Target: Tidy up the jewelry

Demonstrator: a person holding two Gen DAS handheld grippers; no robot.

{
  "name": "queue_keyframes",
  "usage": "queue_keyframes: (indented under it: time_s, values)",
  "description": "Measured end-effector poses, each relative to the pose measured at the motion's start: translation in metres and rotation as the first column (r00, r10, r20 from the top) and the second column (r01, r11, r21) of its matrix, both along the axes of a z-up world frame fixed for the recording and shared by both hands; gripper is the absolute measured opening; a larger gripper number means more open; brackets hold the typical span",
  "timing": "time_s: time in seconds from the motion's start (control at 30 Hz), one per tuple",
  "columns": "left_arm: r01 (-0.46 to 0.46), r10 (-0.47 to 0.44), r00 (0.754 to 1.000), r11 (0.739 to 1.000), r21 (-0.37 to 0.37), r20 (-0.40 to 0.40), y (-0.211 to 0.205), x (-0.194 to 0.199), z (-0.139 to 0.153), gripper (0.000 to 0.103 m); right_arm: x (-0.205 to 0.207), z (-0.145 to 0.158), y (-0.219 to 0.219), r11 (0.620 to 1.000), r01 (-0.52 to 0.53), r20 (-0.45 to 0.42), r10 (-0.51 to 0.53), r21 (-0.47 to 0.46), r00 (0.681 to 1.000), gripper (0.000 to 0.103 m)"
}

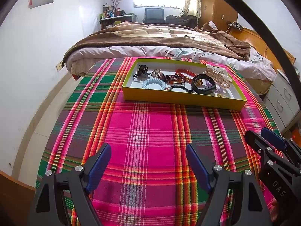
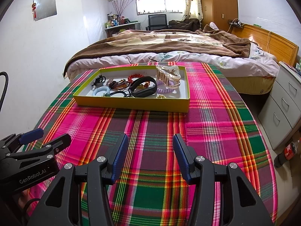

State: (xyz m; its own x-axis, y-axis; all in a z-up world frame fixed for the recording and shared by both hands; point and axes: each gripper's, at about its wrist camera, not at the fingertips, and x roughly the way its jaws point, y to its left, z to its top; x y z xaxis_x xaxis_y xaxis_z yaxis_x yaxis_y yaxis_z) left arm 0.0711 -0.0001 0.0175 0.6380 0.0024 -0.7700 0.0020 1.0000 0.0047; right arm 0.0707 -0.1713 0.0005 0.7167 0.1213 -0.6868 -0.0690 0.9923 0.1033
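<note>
A: Left wrist view. Left gripper over the woven plaid cloth, pink, green and orange stripes, coarse weave. Black arms, ribbed blue pads, jaws well apart, nothing between them.

B: And the jewelry?

A: All inside the shallow yellow box, rectangular, white-lined, at the far end of the cloth. Contents: red bead bracelet, round glossy beads; pale blue coil hair tie; black smooth wristband; translucent amber claw clip, toothed. Right gripper enters at the right edge.

B: Right wrist view?

A: Right gripper likewise above bare cloth, jaws parted a moderate gap, holding nothing. Box sits ahead and left of centre, well apart from the fingertips. Wristband stands on edge as an oval loop; claw clip behind it; a lilac coil tie under the clip. Left gripper shows at lower left, jaws apart, empty.
</note>
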Motion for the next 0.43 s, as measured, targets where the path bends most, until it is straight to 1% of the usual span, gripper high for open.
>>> queue_keyframes:
  time_s: [0.43]
  values:
    - [0.007,-0.007,1.0,1.0,0.0,-0.007,-0.0021,0.001,-0.003,0.081,0.0001,-0.0024,-0.0002,1.0,0.001,-0.003,-0.001,0.001,1.0,0.05]
